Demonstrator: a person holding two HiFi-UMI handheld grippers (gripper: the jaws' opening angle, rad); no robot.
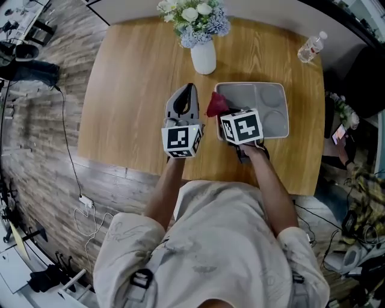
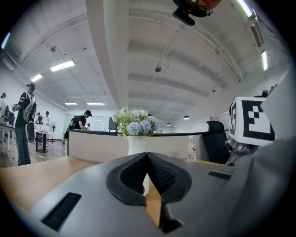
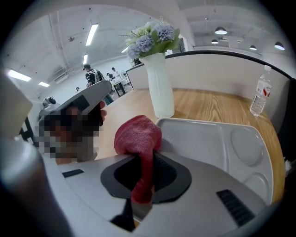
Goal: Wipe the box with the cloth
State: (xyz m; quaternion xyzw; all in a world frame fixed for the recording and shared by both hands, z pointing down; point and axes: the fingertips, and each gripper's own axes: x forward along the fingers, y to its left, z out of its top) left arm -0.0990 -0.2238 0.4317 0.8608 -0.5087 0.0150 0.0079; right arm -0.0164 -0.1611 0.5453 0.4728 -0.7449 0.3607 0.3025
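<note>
Two grippers in play: right gripper (image 3: pixel 147 166) clamped on red cloth (image 3: pixel 138 135), bunched at near-left corner of box (image 3: pixel 208 139), ready to wipe; left gripper (image 2: pixel 148 162) pinched together, empty, parked just left, likely for bracing.

The cloth (image 3: pixel 138 136) is deep red. The box (image 1: pixel 274 99) is pale grey, on a table (image 1: pixel 132 90) of light brown wood grain. The left gripper (image 2: pixel 147 156) and right gripper (image 3: pixel 145 159) are grey with black pads. Their cubes (image 1: pixel 181 139) are white with black square markers. The vase (image 1: pixel 203 57) is white, and the flowers (image 1: pixel 195 18) are white and pale blue.
</note>
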